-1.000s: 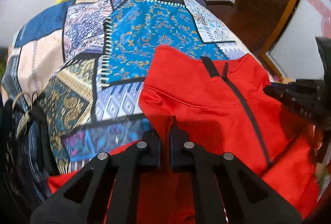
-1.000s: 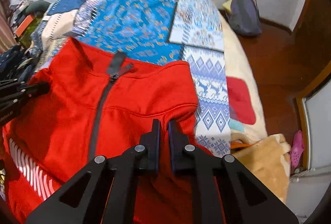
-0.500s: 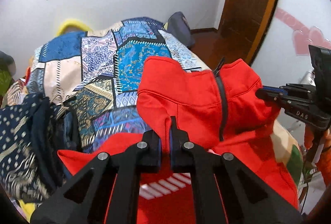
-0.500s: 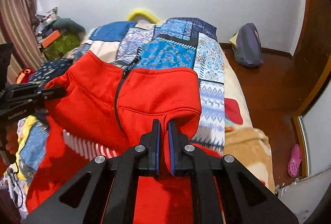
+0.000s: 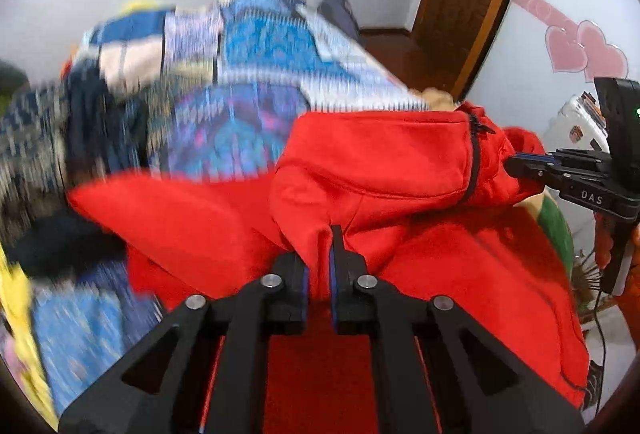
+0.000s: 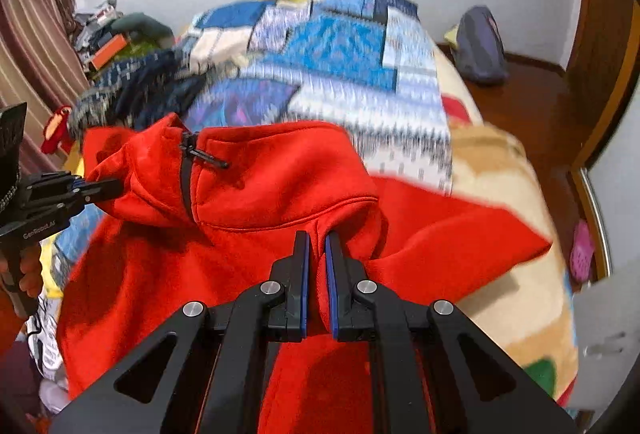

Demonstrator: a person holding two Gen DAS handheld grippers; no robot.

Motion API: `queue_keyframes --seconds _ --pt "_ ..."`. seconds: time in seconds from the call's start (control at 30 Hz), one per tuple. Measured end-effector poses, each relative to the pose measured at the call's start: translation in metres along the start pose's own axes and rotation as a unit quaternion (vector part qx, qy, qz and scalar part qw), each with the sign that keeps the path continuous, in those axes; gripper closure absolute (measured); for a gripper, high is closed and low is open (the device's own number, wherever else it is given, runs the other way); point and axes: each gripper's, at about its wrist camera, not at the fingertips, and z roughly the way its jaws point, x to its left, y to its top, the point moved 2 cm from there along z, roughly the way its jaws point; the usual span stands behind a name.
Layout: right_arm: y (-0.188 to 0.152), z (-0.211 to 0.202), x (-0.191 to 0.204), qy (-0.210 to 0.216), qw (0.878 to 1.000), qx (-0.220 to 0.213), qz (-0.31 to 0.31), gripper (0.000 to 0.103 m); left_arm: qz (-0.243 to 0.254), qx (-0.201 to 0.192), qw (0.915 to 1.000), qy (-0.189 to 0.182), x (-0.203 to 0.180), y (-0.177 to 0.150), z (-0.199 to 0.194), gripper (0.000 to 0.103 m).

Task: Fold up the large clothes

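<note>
Both my grippers pinched tight on the red jacket [image 5: 380, 161], left gripper [image 5: 318, 254] and right gripper [image 6: 316, 254] each clamping a shoulder fold, collar stretched between them, body hanging below over the patchwork bedspread [image 6: 340, 53].

Red zip-neck fleece top [image 6: 256, 193], collar end lifted, body draped on bed.

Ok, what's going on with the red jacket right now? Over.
Left gripper and right gripper both shut on the jacket, one each side of the zip. Collar end lifted off the bed. Nothing in the way.
</note>
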Motion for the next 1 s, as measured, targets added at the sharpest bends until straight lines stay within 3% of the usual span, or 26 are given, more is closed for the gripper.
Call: queue_keyframes --seconds 0.2,0.37,0.53,0.67,0.73,0.77,0.87,1.0 --pt "-0.039 0.01 0.004 -0.022 1.0 0.019 -0.002 0.094 0.0 0.05 0.9987 0.013 0.0 -0.046 0.02 0.087" --pt "-0.05 0.004 0.002 -0.044 0.997 0.059 0.008 0.091 -0.019 0.044 0.9987 0.016 0.006 -0.055 0.006 0.077" --pt "-0.046 -0.026 -0.005 -0.042 0.998 0.037 0.013 0.09 -0.011 0.016 0.9991 0.039 0.01 -0.057 -0.029 0.071" --pt "-0.034 -0.049 -0.013 -0.043 0.999 0.003 0.021 0.08 -0.017 -0.019 0.9979 0.059 0.024 -0.04 -0.055 0.06" --pt "-0.021 -0.056 -0.019 -0.046 0.998 -0.014 0.03 0.064 -0.02 -0.037 0.9966 0.07 0.032 -0.024 -0.064 0.055" --pt "-0.015 -0.058 -0.021 -0.049 0.998 -0.025 0.034 0.062 -0.023 -0.04 0.9962 0.074 0.036 -0.016 -0.064 0.055" --pt "0.005 -0.055 -0.021 -0.052 0.997 -0.041 0.04 0.06 -0.037 -0.052 0.9957 0.067 0.043 0.01 -0.064 0.054" --pt "0.03 -0.038 -0.023 -0.031 0.998 -0.033 0.051 0.06 -0.048 -0.053 0.9962 0.05 0.046 0.043 -0.048 0.049"
